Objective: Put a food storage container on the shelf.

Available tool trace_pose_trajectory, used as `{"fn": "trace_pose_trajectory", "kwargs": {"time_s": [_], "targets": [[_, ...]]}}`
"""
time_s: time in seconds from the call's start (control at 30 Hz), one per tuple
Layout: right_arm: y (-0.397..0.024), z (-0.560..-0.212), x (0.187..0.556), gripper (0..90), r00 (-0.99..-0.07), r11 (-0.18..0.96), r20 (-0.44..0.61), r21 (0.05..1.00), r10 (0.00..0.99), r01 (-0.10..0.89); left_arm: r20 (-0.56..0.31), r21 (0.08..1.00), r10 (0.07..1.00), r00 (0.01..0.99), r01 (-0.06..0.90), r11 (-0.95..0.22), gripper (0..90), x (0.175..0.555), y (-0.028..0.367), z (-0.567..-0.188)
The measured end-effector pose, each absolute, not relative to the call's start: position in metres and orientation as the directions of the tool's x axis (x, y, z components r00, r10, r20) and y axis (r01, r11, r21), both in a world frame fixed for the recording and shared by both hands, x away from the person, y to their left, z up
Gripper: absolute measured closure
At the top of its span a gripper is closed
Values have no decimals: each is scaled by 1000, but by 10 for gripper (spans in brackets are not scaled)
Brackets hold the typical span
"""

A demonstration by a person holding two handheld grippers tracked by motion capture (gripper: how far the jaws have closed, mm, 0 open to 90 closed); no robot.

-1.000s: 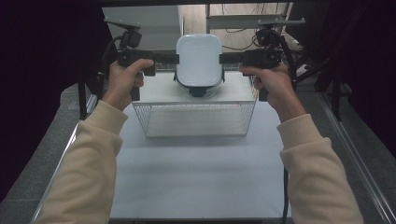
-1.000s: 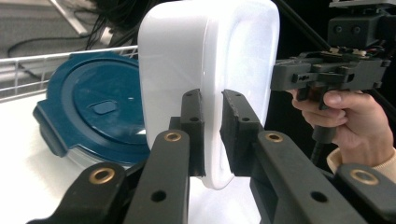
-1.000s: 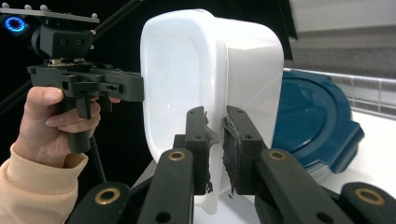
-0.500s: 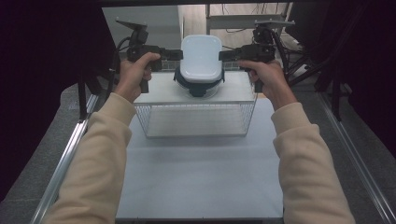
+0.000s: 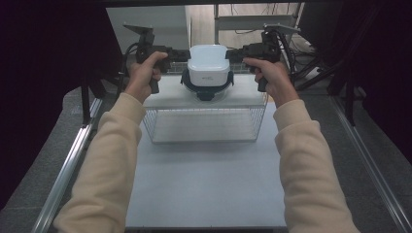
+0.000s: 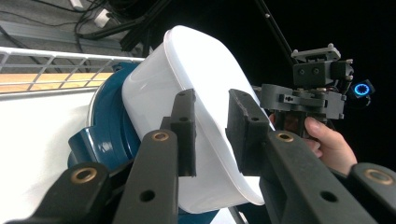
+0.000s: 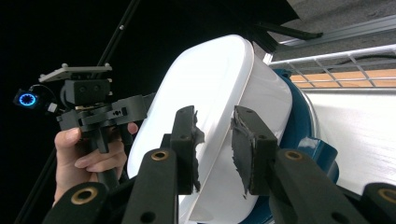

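White box (image 5: 208,65) sits on its blue base (image 5: 206,90) atop the wire rack (image 5: 204,124). Your left claw (image 6: 211,133) and right claw (image 7: 215,140) have just been opening, box rim between loose jaws.

A white tub (image 5: 208,64) sits on a dark blue base (image 6: 106,135), between black jaws.

White tabletop (image 5: 204,179) before wire basket (image 5: 204,127)
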State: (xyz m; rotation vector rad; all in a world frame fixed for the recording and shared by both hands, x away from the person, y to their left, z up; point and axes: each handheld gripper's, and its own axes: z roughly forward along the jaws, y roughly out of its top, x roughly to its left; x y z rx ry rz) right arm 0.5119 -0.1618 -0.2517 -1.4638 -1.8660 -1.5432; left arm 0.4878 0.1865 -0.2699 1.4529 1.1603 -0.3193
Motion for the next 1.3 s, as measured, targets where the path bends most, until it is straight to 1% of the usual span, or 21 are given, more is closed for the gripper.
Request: {"fn": "trace_pose_trajectory", "kwargs": {"time_s": [0.03, 0.1, 0.17, 0.2, 0.23, 0.33, 0.43, 0.5, 0.57, 0.67, 0.73, 0.93, 1.07, 1.13, 1.27, 1.3], "targets": [[-162, -252, 511, 653, -435, -101, 749, 549, 501, 830, -741, 608, 479, 470, 773, 182, 710, 486, 186, -269], [-162, -250, 508, 500, -453, -109, 735, 574, 504, 811, -690, 658, 539, 483, 729, 188, 596, 479, 186, -265], [-166, -244, 499, 452, -489, -121, 708, 621, 509, 774, -630, 706, 596, 497, 686, 174, 481, 469, 186, -259], [-169, -241, 493, 420, -513, -119, 683, 653, 520, 748, -590, 739, 622, 514, 654, 162, 431, 459, 186, -256], [-174, -239, 485, 404, -545, -109, 646, 692, 535, 714, -572, 755, 631, 524, 637, 155, 398, 453, 187, -256], [-189, -240, 463, 373, -604, -69, 569, 757, 558, 650, -511, 800, 648, 565, 588, 118, 330, 428, 193, -257], [-205, -248, 439, 337, -653, -27, 489, 812, 578, 584, -428, 835, 700, 571, 546, 65, 284, 401, 201, -265], [-214, -256, 424, 317, -678, 3, 447, 834, 584, 552, -384, 851, 725, 572, 524, 37, 269, 386, 203, -271], [-221, -266, 409, 302, -693, 36, 406, 848, 596, 528, -377, 855, 719, 583, 517, 30, 258, 372, 207, -280], [-227, -282, 389, 286, -716, 87, 349, 864, 604, 495, -345, 862, 724, 597, 507, -7, 250, 351, 209, -296], [-228, -292, 377, 278, -728, 118, 321, 868, 606, 482, -330, 864, 725, 605, 502, -26, 248, 339, 210, -307], [-231, -325, 349, 275, -747, 161, 271, 878, 607, 450, -295, 865, 724, 623, 496, -74, 243, 303, 208, -345], [-234, -351, 330, 274, -750, 198, 244, 873, 615, 446, -327, 840, 709, 624, 536, -85, 240, 287, 207, -376], [-236, -367, 322, 274, -744, 209, 250, 861, 619, 463, -342, 822, 707, 619, 562, -94, 240, 280, 206, -392], [-237, -395, 308, 275, -728, 234, 254, 836, 637, 496, -333, 799, 718, 611, 588, -130, 237, 268, 205, -418], [-236, -401, 307, 275, -723, 240, 252, 830, 643, 503, -342, 796, 724, 599, 595, -116, 237, 266, 206, -423]]}}
